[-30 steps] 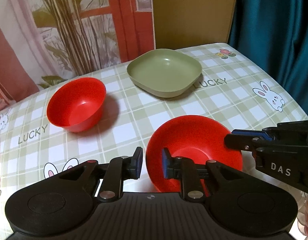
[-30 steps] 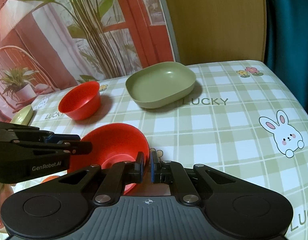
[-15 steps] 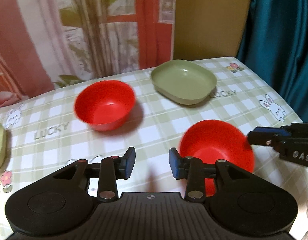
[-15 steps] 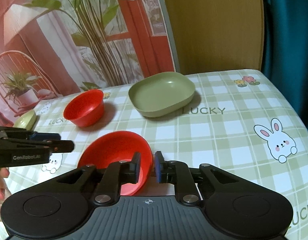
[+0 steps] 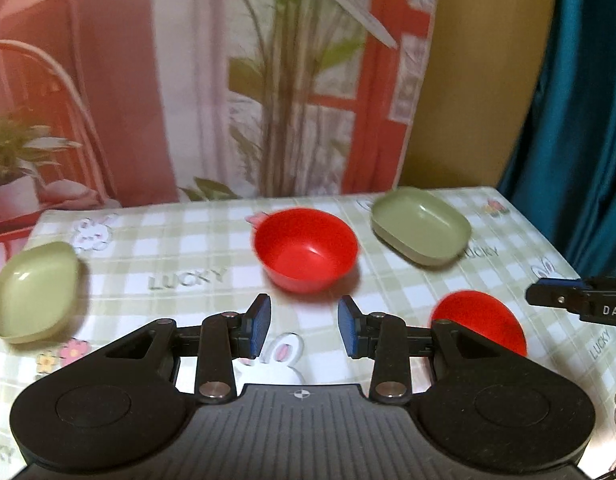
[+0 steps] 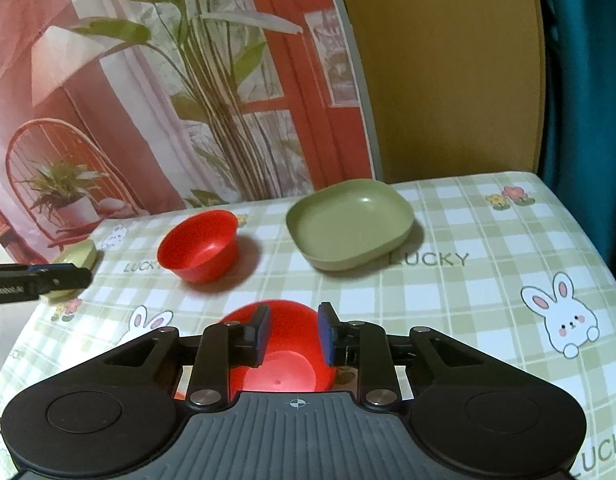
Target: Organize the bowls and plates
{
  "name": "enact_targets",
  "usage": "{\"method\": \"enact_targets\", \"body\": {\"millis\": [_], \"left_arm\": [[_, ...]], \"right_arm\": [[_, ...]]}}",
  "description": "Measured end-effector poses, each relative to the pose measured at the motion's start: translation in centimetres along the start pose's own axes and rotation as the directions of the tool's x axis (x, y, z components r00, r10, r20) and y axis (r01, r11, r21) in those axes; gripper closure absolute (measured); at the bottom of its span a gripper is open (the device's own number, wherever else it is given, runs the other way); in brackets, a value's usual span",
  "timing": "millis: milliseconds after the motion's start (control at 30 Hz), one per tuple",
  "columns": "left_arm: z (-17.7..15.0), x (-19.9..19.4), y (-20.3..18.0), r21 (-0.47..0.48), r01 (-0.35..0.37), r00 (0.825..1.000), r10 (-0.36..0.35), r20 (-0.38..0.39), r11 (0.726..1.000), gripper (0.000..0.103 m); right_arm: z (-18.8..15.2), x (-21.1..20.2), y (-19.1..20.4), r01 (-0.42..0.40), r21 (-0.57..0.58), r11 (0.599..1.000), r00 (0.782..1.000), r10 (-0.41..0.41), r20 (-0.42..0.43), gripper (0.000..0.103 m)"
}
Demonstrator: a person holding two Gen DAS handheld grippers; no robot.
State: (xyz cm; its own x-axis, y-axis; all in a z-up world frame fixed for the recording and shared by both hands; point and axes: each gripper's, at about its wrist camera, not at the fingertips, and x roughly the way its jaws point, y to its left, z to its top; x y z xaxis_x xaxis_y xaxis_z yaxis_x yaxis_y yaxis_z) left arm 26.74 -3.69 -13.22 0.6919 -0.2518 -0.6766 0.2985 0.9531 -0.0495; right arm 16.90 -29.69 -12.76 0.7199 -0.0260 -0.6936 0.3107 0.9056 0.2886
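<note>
Nothing is stacked yet. Two round red plastic bowls (image 6: 198,246) (image 6: 282,354) and two green rounded-square plates (image 6: 350,226) (image 5: 34,290) lie apart on the checked table (image 6: 468,300). Left tool (image 5: 304,326) and right tool (image 6: 294,334): jaws parted, gripping nothing.

You have two bright red bowls: the far bowl (image 5: 306,249) and the near bowl (image 6: 282,354). The two square plates are plain sage green, the right plate (image 6: 350,224) and the left plate (image 5: 36,290). Your tablecloth (image 6: 488,280) is checked pale green and white, printed with white pink-eared rabbits, small flowers and the grey word LUCKY. Both grippers, left gripper (image 5: 304,326) and right gripper (image 6: 294,334), are black with blue pads (image 5: 262,326).
</note>
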Motion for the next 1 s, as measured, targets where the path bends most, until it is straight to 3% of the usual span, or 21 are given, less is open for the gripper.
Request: {"method": "enact_targets", "body": {"millis": [333,633,833,1000], "left_arm": [[0.6,-3.1,3.3,0.004,-0.076,0.997,0.076,0.009,0.997,0.064],[1.8,-6.2,5.3,0.042,-0.098,0.994,0.096,0.043,0.994,0.064],[2.8,-5.5,5.9,0.024,-0.089,0.994,0.088,0.062,0.996,0.059],[3.3,-2.9,6.0,-0.004,-0.073,0.997,0.073,0.034,0.997,0.058]], "right_arm": [[2.4,-1.1,1.3,-0.018,-0.034,0.999,1.000,0.019,0.015,0.078],[4.7,-1.0,3.6,-0.065,-0.062,0.996,0.997,0.067,0.029,0.075],[6.0,0.7,5.3,-0.084,-0.084,0.993,0.996,0.086,0.022,0.075],[6.6,3.3,6.7,-0.096,-0.102,0.990,0.995,0.095,-0.011,0.075]]}}
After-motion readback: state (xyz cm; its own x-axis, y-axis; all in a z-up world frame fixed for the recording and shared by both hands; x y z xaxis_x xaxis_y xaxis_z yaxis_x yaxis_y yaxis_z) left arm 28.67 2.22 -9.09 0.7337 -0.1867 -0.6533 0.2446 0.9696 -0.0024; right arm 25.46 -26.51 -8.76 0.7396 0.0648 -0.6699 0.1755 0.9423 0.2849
